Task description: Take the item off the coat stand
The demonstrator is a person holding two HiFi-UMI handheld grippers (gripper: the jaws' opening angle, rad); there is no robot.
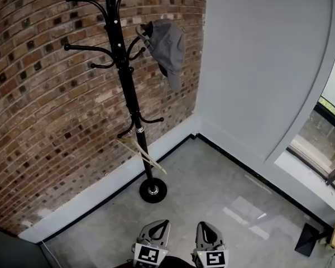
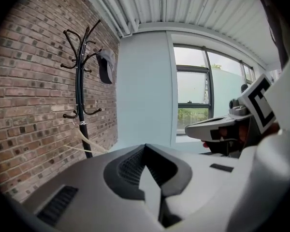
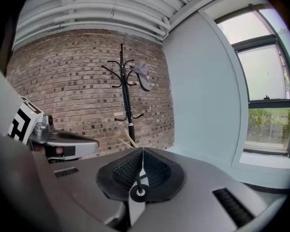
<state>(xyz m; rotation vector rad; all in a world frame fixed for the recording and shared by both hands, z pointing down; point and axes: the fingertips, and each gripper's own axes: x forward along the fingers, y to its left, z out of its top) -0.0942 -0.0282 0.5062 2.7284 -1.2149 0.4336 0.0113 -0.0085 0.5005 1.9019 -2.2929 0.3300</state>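
Observation:
A grey cap (image 1: 167, 44) hangs from an upper right hook of the black coat stand (image 1: 128, 96) against the brick wall. The same cap (image 2: 106, 65) (image 3: 143, 75) shows small in both gripper views, up on the stand (image 2: 80, 100) (image 3: 126, 103). My left gripper (image 1: 159, 228) and right gripper (image 1: 207, 230) are low at the bottom of the head view, side by side, well short of the stand and far below the cap. Both have their jaws together with nothing between them (image 2: 146, 146) (image 3: 142, 150).
The stand's round base (image 1: 153, 190) sits on the grey floor near the white skirting. A pale strap (image 1: 145, 154) dangles from a lower hook. A grey wall (image 1: 257, 66) meets the brick at the corner; a window (image 1: 329, 127) lies to the right.

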